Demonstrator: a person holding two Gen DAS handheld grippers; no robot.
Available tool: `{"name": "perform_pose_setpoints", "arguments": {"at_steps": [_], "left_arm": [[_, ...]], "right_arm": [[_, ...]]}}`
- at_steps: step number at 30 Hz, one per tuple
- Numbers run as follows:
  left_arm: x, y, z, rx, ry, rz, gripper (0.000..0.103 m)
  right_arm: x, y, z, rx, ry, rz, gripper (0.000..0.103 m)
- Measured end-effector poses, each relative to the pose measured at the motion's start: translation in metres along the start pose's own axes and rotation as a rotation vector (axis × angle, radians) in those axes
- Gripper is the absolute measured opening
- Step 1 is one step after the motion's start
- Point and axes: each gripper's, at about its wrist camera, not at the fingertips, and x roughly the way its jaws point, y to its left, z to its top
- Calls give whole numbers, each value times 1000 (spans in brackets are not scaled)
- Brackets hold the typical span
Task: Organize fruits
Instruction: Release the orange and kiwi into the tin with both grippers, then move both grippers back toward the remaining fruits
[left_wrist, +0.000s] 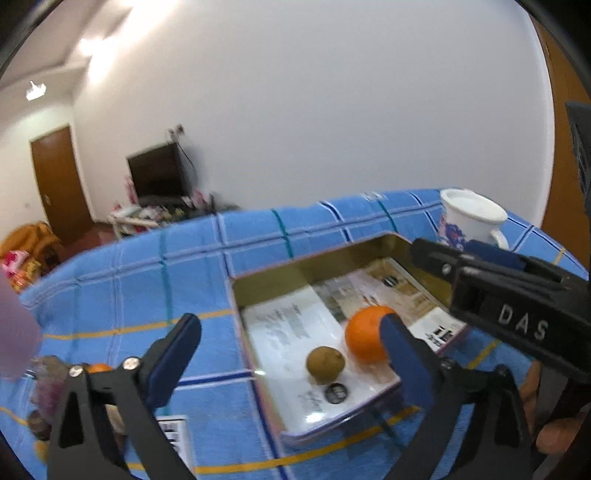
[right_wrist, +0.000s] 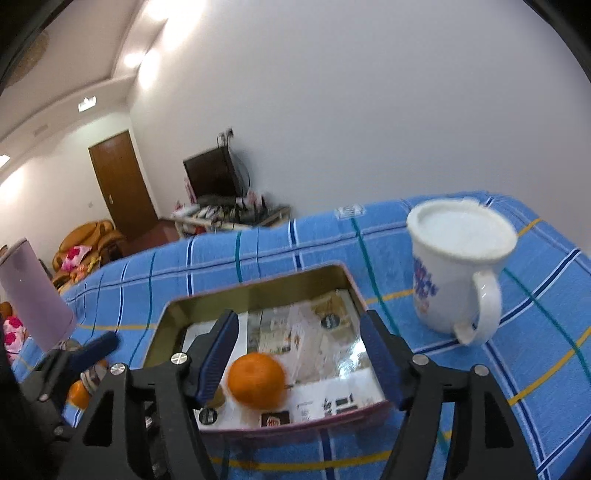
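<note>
Table: covered with a blue checked cloth crossed by white, navy, teal and yellow lines.

Shallow rectangular metal tin, gold-toned inner walls, floor lined with printed paper: sits near the middle of the table. Contents: one round orange fruit and one small brown, rough-skinned round fruit, lying just beside each other at the tin's near end; whether they touch cannot be told.

White ceramic mug with blue floral print and handle: upright on the cloth, to the right of the tin and apart from it.

Pale pink cylindrical container: at the left edge of the table, tilted in view.

A second orange fruit: on the cloth left of the tin, partly hidden.

Left tongs: black frame, blue pads, spread wide, nothing between them, over the tin's near left side.

Right tongs: spread apart over the tin; the orange fruit lies below the gap, pads clear of it.
</note>
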Motion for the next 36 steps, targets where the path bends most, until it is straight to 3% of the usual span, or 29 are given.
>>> {"name": "perform_pose_setpoints", "arguments": {"at_steps": [6,9,14,23,36], "left_arm": [[-12,20,-5,-4,-11,56,103],[-15,35,-11,2,-24,127,103],[-25,63,-18,-16,-41,180,103],[-35,107,-36,-26,-36,259,103],[-45,142,-48,-105,-28,248,103]], "right_arm": [[-16,2,0,-7,-143,10,70],[-22,7,-4,-29,-199,6,70],[-30,19,-9,-80,-256,-27,70],[-40,35,-15,-112,-279,-84,70],[-31,73,-25,-149,-205,-69,70]]}}
